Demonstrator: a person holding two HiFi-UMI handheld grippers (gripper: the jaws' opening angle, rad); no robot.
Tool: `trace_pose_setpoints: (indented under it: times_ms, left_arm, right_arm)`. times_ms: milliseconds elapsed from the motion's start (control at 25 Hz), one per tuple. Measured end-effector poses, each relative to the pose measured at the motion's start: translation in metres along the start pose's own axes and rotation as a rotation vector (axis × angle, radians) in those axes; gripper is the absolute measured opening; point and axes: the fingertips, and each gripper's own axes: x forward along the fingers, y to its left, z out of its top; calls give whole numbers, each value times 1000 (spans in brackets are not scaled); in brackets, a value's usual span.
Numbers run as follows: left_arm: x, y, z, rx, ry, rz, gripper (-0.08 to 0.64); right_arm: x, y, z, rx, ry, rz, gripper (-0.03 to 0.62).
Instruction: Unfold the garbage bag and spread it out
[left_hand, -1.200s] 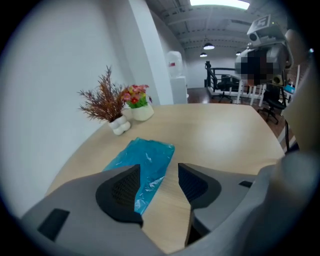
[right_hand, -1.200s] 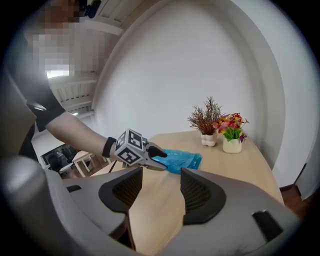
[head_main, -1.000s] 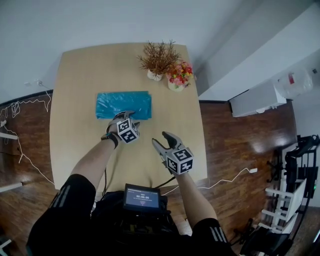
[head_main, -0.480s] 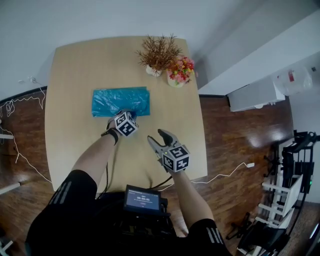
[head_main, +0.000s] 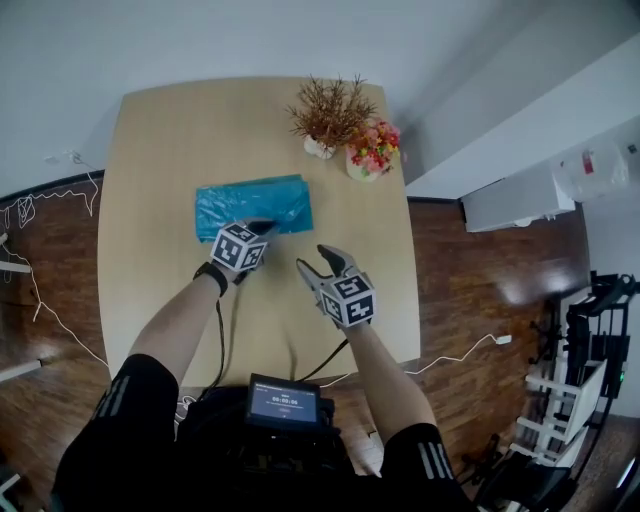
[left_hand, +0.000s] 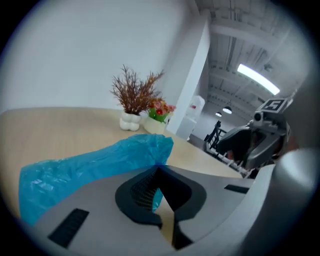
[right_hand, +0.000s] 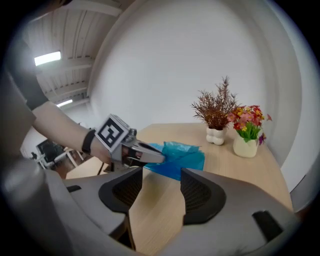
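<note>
A folded blue garbage bag (head_main: 255, 203) lies flat mid-table on the light wooden table (head_main: 160, 150). My left gripper (head_main: 262, 228) is at the bag's near right edge; its jaws have just been closing and are now shut on the blue plastic. In the left gripper view the bag (left_hand: 95, 162) runs into the closed pads of that gripper (left_hand: 159, 172), its corner lifted a little. My right gripper (head_main: 318, 265) hovers open just right of and nearer than the bag, holding nothing. In the right gripper view, the open right gripper (right_hand: 161, 187) faces the bag (right_hand: 182, 155) and the left gripper (right_hand: 150, 156).
A dried plant in a white pot (head_main: 328, 118) and a pot of flowers (head_main: 372, 152) stand at the table's far right. A screen device (head_main: 284, 402) sits at the person's waist. Cables (head_main: 40, 215) lie on the wooden floor to the left.
The left gripper rolled, closed on the bag's near right edge and lifted it slightly. The right gripper moved forward and left, closer to the bag.
</note>
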Motion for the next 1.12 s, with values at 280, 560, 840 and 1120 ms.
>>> trace_pose_setpoints:
  times_ms: [280, 560, 840, 1120]
  left_arm:
    - [-44, -9, 20, -39, -144, -73, 0]
    - [-60, -5, 22, -95, -218, -79, 0]
    - [-62, -2, 19, -111, -243, -75, 0]
    - [-76, 13, 24, -151, -286, -23, 0]
  right_arm:
    - [73, -28, 1, -149, 146, -6, 238]
    - [134, -52, -37, -172, 321, -41, 238]
    - [150, -63, -54, -128, 355, -63, 186]
    - [147, -46, -48, -195, 349, -69, 25]
